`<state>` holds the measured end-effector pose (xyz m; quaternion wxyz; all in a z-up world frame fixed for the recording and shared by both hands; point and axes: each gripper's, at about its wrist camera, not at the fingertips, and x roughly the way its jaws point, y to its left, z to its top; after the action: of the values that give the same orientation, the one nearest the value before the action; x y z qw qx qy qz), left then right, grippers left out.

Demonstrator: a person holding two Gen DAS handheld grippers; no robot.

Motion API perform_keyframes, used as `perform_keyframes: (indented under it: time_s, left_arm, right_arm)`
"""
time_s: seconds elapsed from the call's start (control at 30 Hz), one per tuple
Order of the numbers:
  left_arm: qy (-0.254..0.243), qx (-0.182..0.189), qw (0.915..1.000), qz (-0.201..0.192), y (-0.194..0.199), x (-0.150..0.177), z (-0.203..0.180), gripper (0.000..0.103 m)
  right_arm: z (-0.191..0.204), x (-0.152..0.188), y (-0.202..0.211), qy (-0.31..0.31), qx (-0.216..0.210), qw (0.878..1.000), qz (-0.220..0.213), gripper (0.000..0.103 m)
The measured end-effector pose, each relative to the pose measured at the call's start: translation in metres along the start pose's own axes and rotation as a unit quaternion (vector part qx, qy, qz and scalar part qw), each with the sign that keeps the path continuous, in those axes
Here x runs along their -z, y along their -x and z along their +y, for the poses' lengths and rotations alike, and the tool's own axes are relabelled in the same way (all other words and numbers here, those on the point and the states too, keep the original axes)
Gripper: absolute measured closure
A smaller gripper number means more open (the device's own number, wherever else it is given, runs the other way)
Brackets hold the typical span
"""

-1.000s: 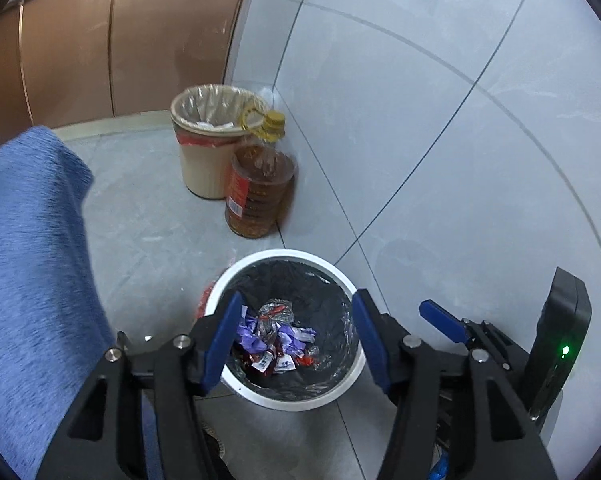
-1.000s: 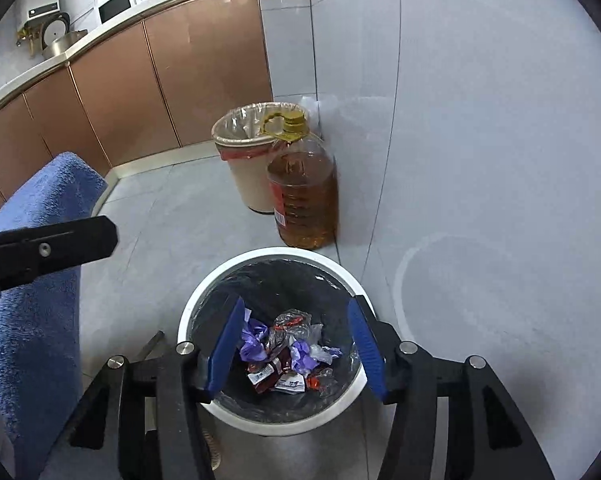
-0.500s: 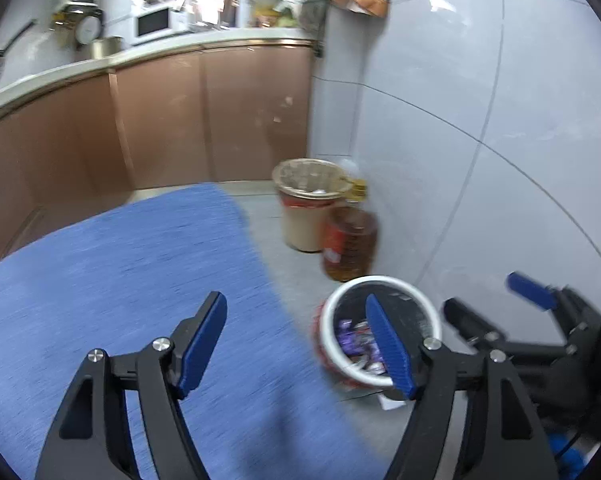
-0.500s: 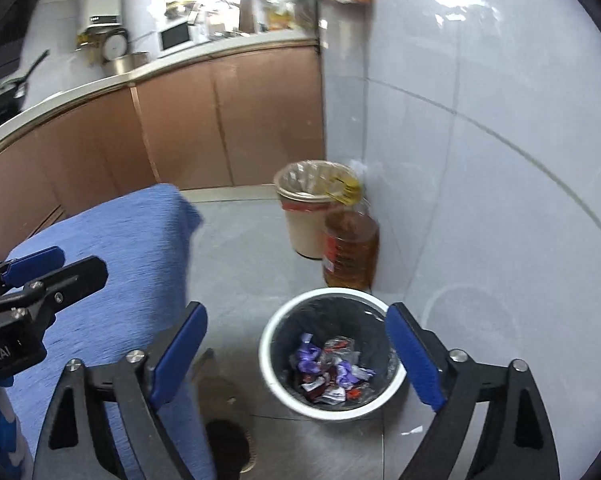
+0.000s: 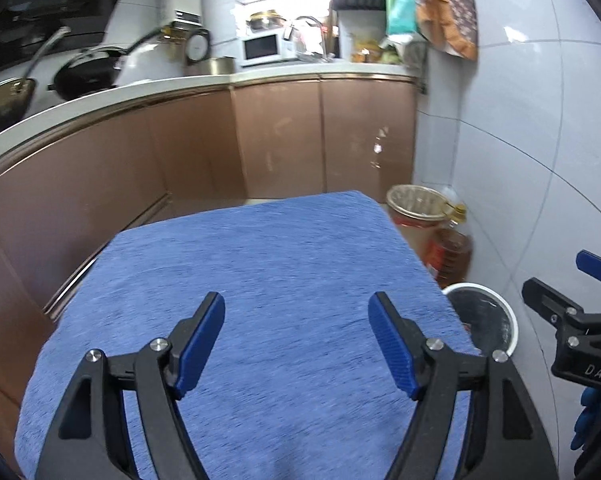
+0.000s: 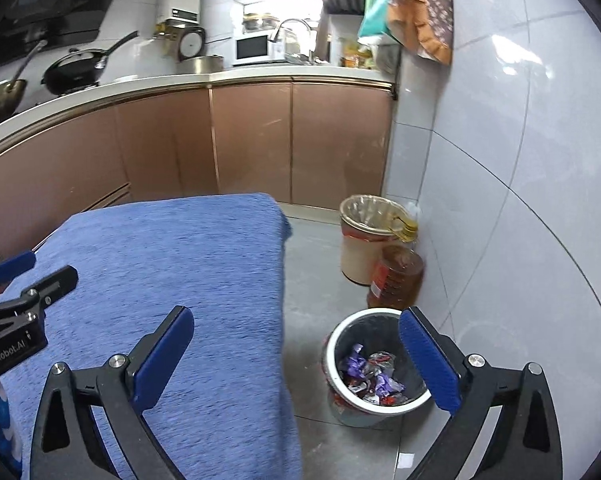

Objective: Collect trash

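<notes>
Two claws show in the left wrist view. The left claw (image 5: 296,334) stands with its blue pads spread wide and nothing between them, over a blue cloth (image 5: 260,280) that fills the ground beneath and ahead of it. To its right, past the cloth's edge and lower down, sits a small white-rimmed bin (image 5: 488,320) with a dark liner, partly hidden by the cloth. Beyond that bin, farther ahead and to the right, stand an oil bottle (image 5: 450,248) and a tan lined bin (image 5: 414,204), both blurred. At the far right edge the right claw (image 5: 572,292) enters from the side; its black arm and blue tip show. Brown cabinets (image 5: 280,136) run across ahead of the cloth.

From the right wrist view, the right claw (image 6: 296,344) has its jaws opening, already very wide, and empty. Its left pad hangs over the blue cloth (image 6: 180,264); its right pad overlaps the rim of the small bin (image 6: 340,340), which stands on the grey floor below and slightly right of the gap. Inside the bin lies the trash (image 6: 370,372), a heap of crumpled purple, red and silver wrappers. Ahead of the bin, close to the tiled wall, stands the oil bottle (image 6: 396,280), touching or just beside the tan bin (image 6: 364,232) behind it. The left claw (image 6: 24,280) reaches in from the left edge over the cloth.
</notes>
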<state>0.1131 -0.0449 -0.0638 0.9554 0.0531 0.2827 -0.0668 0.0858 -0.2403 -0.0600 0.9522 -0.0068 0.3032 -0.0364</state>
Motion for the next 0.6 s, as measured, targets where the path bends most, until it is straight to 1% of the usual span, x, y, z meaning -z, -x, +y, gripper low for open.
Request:
perform_keyframes:
  time_s: [0.1,0.2,0.43,0.6]
  left_arm:
    - [0.011,-0.016,0.9998,-0.004,0.012,0.007,0.015,0.029]
    - [0.016,-0.030,0.9994,-0.008,0.020,0.012,0.023,0.028]
    - [0.019,-0.047,0.9985,-0.022,0.042,0.018,0.031,0.028]
    - [0.015,-0.061,0.9973,-0.037,0.058,0.018,0.031,0.028]
  right_arm:
    - [0.010,0.002,0.007,0.006,-0.004,1.000,-0.005,0.000]
    - [0.016,0.002,0.012,0.013,-0.006,1.000,-0.011,0.000]
    - [0.028,0.001,0.030,0.026,-0.006,0.999,-0.035,0.000]
    - [0.029,0.000,0.041,0.028,-0.005,0.998,-0.051,0.000]
